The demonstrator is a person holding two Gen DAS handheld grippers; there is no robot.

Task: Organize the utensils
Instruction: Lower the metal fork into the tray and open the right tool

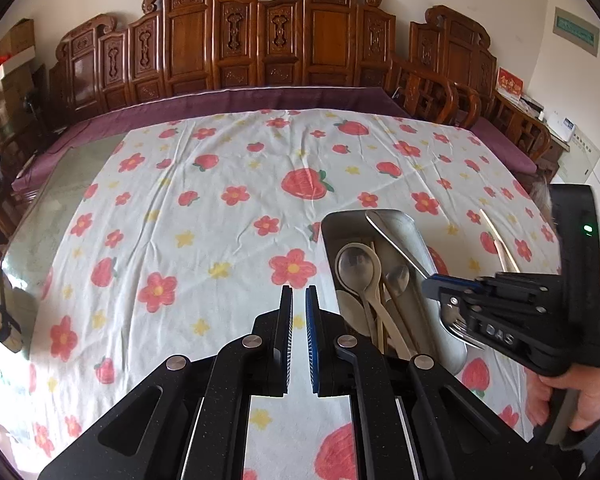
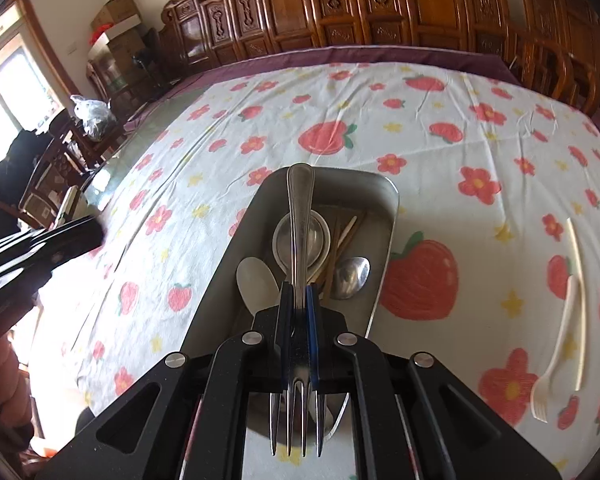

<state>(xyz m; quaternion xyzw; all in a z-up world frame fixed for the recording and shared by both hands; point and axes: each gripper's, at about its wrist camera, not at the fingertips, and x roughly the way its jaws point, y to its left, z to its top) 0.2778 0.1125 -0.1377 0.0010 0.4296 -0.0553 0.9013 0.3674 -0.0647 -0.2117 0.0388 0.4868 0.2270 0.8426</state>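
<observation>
The left gripper (image 1: pixel 299 300) is hovering over the cloth-covered counter (image 1: pixel 220 200), fingers together on nothing. At its three o'clock, the right gripper (image 2: pixel 299 296) is clamping its fingers on a metal fork (image 2: pixel 299 216) above the steel tray (image 2: pixel 384 216) — rigid, slick, light, gripped near the neck, likely to pivot. A pale plastic fork (image 2: pixel 556 344) is lying at four o'clock — best pinched mid-handle.

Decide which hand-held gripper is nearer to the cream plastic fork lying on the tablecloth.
Right. The right hand-held gripper, shut on a metal fork, is over the metal tray; the cream plastic fork lies just beyond the tray. The left hand-held gripper is on the tray's opposite side.
</observation>
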